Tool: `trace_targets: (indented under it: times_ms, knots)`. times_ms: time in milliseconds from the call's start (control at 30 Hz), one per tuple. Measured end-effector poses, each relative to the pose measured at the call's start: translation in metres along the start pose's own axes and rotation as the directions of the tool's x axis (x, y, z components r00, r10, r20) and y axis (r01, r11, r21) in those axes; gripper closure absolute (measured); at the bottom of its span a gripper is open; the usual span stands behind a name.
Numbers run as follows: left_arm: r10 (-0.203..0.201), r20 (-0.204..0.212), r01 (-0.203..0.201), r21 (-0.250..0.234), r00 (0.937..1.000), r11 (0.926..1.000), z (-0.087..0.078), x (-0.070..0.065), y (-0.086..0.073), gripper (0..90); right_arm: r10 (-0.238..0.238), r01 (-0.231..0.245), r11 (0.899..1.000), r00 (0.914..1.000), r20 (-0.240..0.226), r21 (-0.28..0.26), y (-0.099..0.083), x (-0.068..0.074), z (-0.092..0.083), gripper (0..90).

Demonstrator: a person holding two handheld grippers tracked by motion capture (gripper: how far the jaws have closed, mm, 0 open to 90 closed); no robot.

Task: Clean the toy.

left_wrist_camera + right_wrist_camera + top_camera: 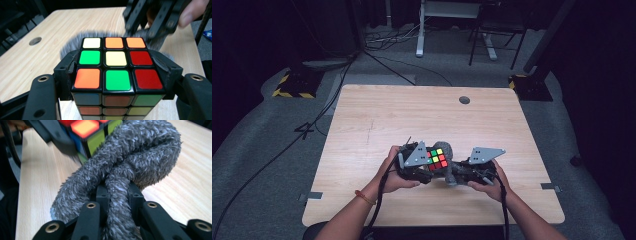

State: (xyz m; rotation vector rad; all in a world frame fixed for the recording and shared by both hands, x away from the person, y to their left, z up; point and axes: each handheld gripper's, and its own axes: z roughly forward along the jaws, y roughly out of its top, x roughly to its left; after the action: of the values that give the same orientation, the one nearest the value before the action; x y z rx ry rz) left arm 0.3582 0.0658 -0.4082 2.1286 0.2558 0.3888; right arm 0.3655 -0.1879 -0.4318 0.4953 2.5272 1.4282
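Observation:
A colour cube (436,158) with black edges is held just above the wooden table (377,120), near its front middle. My left gripper (117,71) is shut on the cube (116,65), its pads pressing the two sides. A fluffy grey cloth (130,162) is bunched up and pinched in my right gripper (117,195), which is shut on it. The cloth (448,162) presses against the far side of the cube (86,135). In the left gripper view the right gripper's black jaws come in from the top right, behind the cube, with the cloth (75,42) peeking out around it.
A round cable hole (464,100) sits near the table's far edge. Beyond the table lie floor cables, a white desk leg (419,30) and dark stand bases with yellow-black tape (292,85). Bare tabletop stretches to the left, right and back of the hands.

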Motion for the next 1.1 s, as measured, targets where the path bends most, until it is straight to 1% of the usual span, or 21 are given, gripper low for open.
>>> trace_targets:
  times_ms: [67, 133, 200, 233, 300, 333, 433, 500, 533, 567, 667, 767, 867, 900, 967, 1000, 1067, 1100]
  knots:
    - [0.007, 0.004, -0.007, 0.029, 1.0000, 0.9996, 0.004, -0.001, -0.002, 32.7, -0.005, 0.005, 0.999, 1.0000, 0.004, -0.033, 0.002, 0.000, -0.005, 76.5]
    - [0.028, -0.006, -0.028, 0.053, 0.9996, 0.9982, 0.009, -0.005, -0.002, 32.5, -0.004, 0.005, 0.999, 1.0000, 0.005, -0.051, 0.002, 0.000, -0.008, 76.6]
    - [0.034, -0.004, -0.034, 0.062, 0.9994, 0.9975, 0.011, -0.007, -0.002, 32.4, -0.006, 0.006, 0.997, 1.0000, -0.003, -0.077, 0.002, 0.000, -0.011, 76.8]
    - [0.032, -0.001, -0.032, 0.064, 0.9995, 0.9974, 0.012, -0.008, -0.002, 32.4, -0.011, 0.011, 0.997, 0.9999, -0.002, -0.079, 0.003, 0.001, -0.012, 76.8]
    - [0.044, 0.001, -0.043, 0.083, 0.9991, 0.9956, 0.015, -0.010, -0.002, 32.5, -0.020, 0.019, 0.995, 0.9998, -0.005, -0.095, 0.005, 0.002, -0.014, 76.8]
    - [0.060, -0.001, -0.059, 0.103, 0.9982, 0.9929, 0.017, -0.012, -0.002, 32.6, -0.021, 0.020, 0.994, 0.9997, -0.009, -0.103, 0.006, 0.002, -0.014, 76.8]
    - [0.101, 0.004, -0.101, 0.149, 0.9948, 0.9837, 0.026, -0.018, -0.002, 32.8, -0.045, 0.043, 0.994, 0.9988, -0.017, -0.101, 0.009, 0.008, -0.013, 76.8]
    - [0.118, 0.003, -0.117, 0.172, 0.9930, 0.9781, 0.030, -0.022, -0.002, 33.0, -0.066, 0.065, 0.995, 0.9978, -0.007, -0.081, 0.011, 0.012, -0.012, 76.8]
    - [0.111, 0.009, -0.111, 0.171, 0.9938, 0.9791, 0.030, -0.022, -0.002, 33.0, -0.073, 0.072, 0.994, 0.9974, -0.001, -0.078, 0.011, 0.013, -0.011, 76.8]
    - [0.107, 0.013, -0.108, 0.165, 0.9941, 0.9804, 0.030, -0.021, -0.002, 33.1, -0.068, 0.068, 0.994, 0.9977, -0.001, -0.080, 0.011, 0.013, -0.011, 76.8]
    - [0.079, 0.024, -0.082, 0.132, 0.9966, 0.9878, 0.026, -0.016, -0.003, 33.4, -0.057, 0.058, 0.995, 0.9983, 0.011, -0.085, 0.011, 0.010, -0.014, 76.8]
    - [0.063, 0.025, -0.066, 0.106, 0.9977, 0.9922, 0.021, -0.012, -0.002, 33.5, -0.059, 0.062, 0.996, 0.9971, 0.048, -0.064, 0.009, 0.005, -0.014, 76.8]
    - [0.049, 0.011, -0.050, 0.074, 0.9987, 0.9960, 0.013, -0.008, -0.001, 33.5, -0.037, 0.039, 0.999, 0.9972, 0.064, -0.035, 0.004, -0.003, -0.012, 76.8]
    - [0.041, 0.012, -0.042, 0.061, 0.9991, 0.9973, 0.010, -0.006, 0.000, 33.5, -0.026, 0.028, 0.999, 0.9974, 0.067, -0.022, 0.002, -0.005, -0.011, 76.8]
    - [0.039, -0.002, -0.039, 0.043, 0.9992, 0.9983, 0.004, -0.005, 0.001, 33.5, 0.000, 0.000, 1.000, 0.9975, 0.070, 0.001, -0.002, -0.010, -0.008, 76.8]
    - [0.038, -0.006, -0.038, 0.035, 0.9993, 0.9987, 0.001, -0.004, 0.001, 33.5, 0.014, -0.015, 1.000, 0.9977, 0.066, 0.014, -0.004, -0.013, -0.006, 76.7]
    - [0.022, -0.004, -0.022, 0.013, 0.9997, 0.9997, -0.003, -0.002, 0.001, 33.5, 0.041, -0.043, 0.999, 0.9977, 0.054, 0.034, -0.007, -0.017, -0.002, 76.8]
    - [0.021, -0.008, -0.021, 0.008, 0.9998, 0.9998, -0.004, -0.002, 0.002, 33.5, 0.053, -0.055, 0.998, 0.9977, 0.041, 0.042, -0.009, -0.018, 0.000, 76.7]
